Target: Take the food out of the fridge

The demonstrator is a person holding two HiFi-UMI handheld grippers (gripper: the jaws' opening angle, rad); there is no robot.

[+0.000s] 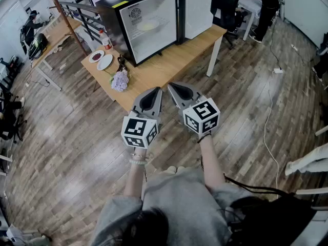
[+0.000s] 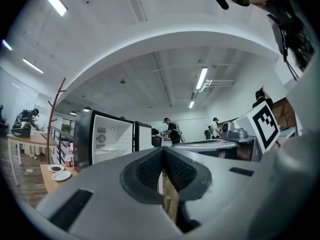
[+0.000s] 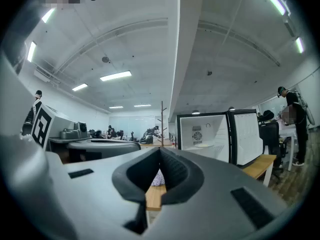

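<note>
Food (image 1: 148, 25), something pale and flat on what seems a light plate, lies on the shelf inside the fridge (image 1: 117, 15). The fridge stands on the tabletop (image 1: 159, 68) at about 12 o'clock from the person, well apart from both tools. Its door (image 1: 197, 10) is swung open toward 1 o'clock. I can see nothing else in the fridge.

The left gripper (image 1: 156, 92) and the right gripper (image 1: 173, 87) are held level, side by side. On each one the fingers (image 2: 150, 170) are closed together with nothing between them.

In my judgement, the main danger is the plate. If it is pinched only at the rim and it tilts on the way out, the food may slide off. A gripper may also strike the fridge frame or push the open door.

At 10 o'clock from the grippers, just beside the fridge, a small plate (image 1: 96, 56) carries something dark red, and a second plate (image 1: 105, 62) looks empty. A bottle (image 1: 106, 40) stands behind them and lilac flowers (image 1: 120, 80) lie at 6 o'clock from them. A careless left reach could knock these over.
</note>
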